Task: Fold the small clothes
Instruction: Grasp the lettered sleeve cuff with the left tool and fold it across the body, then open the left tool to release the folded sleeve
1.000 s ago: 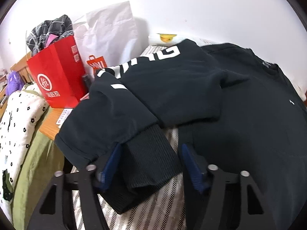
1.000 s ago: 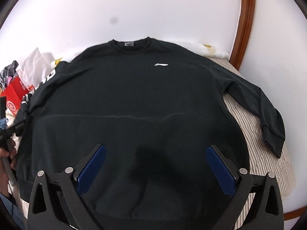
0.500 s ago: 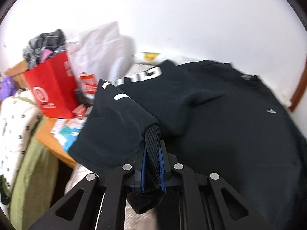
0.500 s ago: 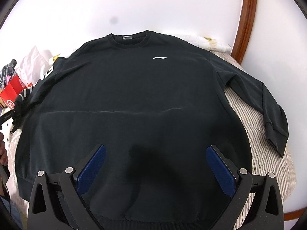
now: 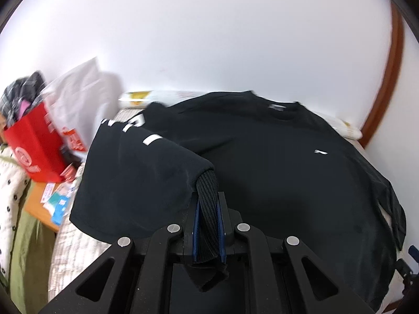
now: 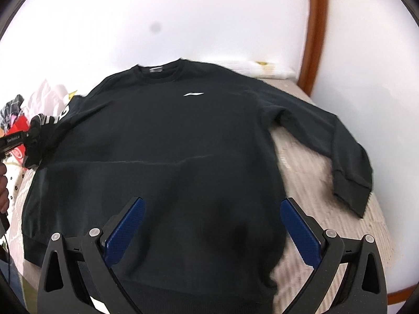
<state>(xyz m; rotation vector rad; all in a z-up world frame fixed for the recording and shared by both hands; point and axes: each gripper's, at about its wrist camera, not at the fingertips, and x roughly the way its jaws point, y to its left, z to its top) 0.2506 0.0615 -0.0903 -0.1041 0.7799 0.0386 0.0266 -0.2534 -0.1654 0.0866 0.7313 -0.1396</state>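
A black sweatshirt [image 6: 172, 141] with a small white chest logo lies face up on a striped bed; it also shows in the left wrist view [image 5: 288, 162]. My left gripper [image 5: 208, 225] is shut on the ribbed cuff [image 5: 208, 191] of the left sleeve [image 5: 136, 172], which has white lettering, and holds it lifted over the sweatshirt's body. In the right wrist view the left gripper [image 6: 28, 137] shows at the far left with the sleeve. My right gripper [image 6: 213, 230] is open and empty above the lower hem. The right sleeve [image 6: 337, 144] lies spread out on the bed.
A red paper bag [image 5: 34, 144] and a white bag [image 5: 81, 96] stand left of the bed on a wooden stand [image 5: 39, 206]. A white wall is behind. A brown wooden bed frame [image 6: 315, 34] curves at the right. A pillow [image 6: 267, 68] lies at the head.
My left gripper has closed on the sleeve cuff and lifted it up and to the right over the sweatshirt. The right gripper has stayed open and shifted slightly.
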